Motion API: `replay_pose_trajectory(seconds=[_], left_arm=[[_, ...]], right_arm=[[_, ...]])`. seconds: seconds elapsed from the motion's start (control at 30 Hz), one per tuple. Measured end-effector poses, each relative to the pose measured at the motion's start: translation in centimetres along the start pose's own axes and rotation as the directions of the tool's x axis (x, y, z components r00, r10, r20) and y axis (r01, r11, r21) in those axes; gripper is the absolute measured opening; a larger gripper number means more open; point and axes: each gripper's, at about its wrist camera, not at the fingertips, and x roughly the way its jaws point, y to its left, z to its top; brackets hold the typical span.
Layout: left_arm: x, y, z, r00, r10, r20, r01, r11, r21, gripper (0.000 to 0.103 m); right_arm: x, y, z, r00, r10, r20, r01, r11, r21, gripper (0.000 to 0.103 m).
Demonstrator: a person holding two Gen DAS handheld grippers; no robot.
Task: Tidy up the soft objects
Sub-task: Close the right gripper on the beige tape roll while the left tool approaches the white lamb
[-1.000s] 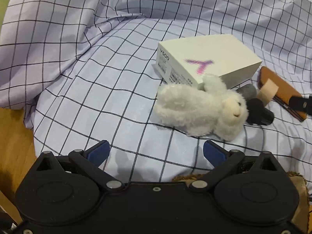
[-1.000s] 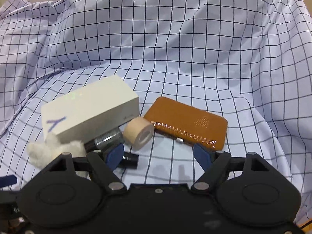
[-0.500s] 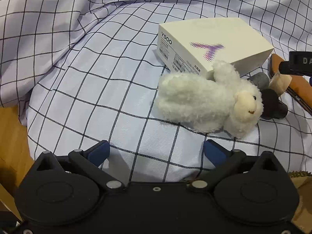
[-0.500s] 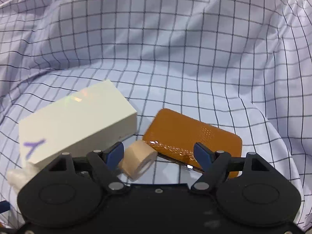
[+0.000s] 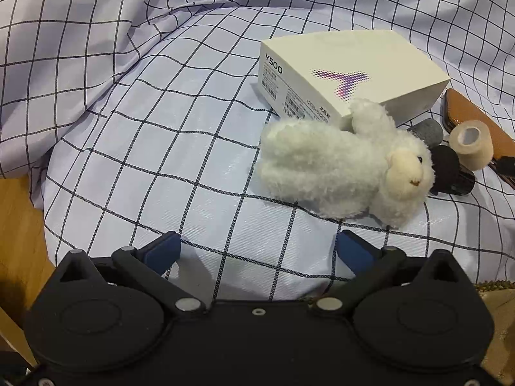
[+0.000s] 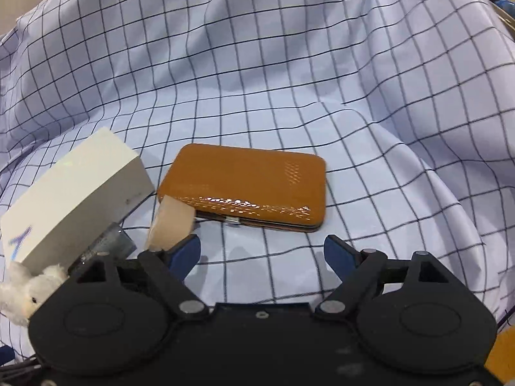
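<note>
Both grippers are wide open and hold nothing. My left gripper [image 5: 257, 249] hangs low over the checked cloth [image 5: 167, 148], its blue fingers [image 5: 161, 252] far apart and touching only air. My right gripper [image 6: 262, 254] is spread just as wide over its own patch of cloth.

I will use the white box [image 5: 347, 70] as my marker. The toy lamb [image 5: 341, 167] lies on its side just in front of the box, with one fluffy leg leaning on the box's front edge. It is the soft thing I think I must tidy. It lies a little ahead of my left gripper and to its right, with a gap between us. I think I opened wide because the lamb is fat and squashy, so it needs lots of room to fit between the fingers.

Right of the box lies the brown case [image 6: 248, 186], flat on the cloth. A roll of tan tape [image 5: 471, 143] rests between the box and the case, touching the case's near corner. In the right camera, the roll [image 6: 170, 222] sits just past the tip of my right gripper's left finger; I cannot tell if they touch. Two dark tubes [image 5: 450, 173] lie in front of the box, squeezed between the lamb's head and the tape. The lamb's face presses against one of them, so I think pulling the lamb could roll it.
</note>
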Motion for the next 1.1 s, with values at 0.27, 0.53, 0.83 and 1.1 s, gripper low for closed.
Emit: replay_pose_trajectory(seconds=[0.27,0.53,0.83,1.1], left_arm=[[0.0,0.0,0.0,1.0,-0.003,0.003,0.003,1.0,0.003,0.101],[0.0,0.1,-0.1,1.0,-0.003,0.005,0.003,1.0,0.003,0.101],[0.0,0.1,-0.1,1.0,-0.006,0.008,0.006,1.0,0.005,0.101],[-0.4,0.5,0.0,0.999,-0.032,0.014,0.032,0.999,-0.005,0.098]], right_arm=[[-1.3,2.7,0.6,0.998,0.042,0.044,-0.037,0.995,-0.093,0.084],[1.0,4.1,0.7,0.998,0.053,-0.021,-0.055,0.992,-0.117,0.078],[1.8,4.4,1.1,0.994,0.104,-0.031,-0.107,0.986,-0.124,0.047],[-1.8,2.3,0.3,0.997,0.077,0.018,-0.075,0.994,-0.085,0.048]])
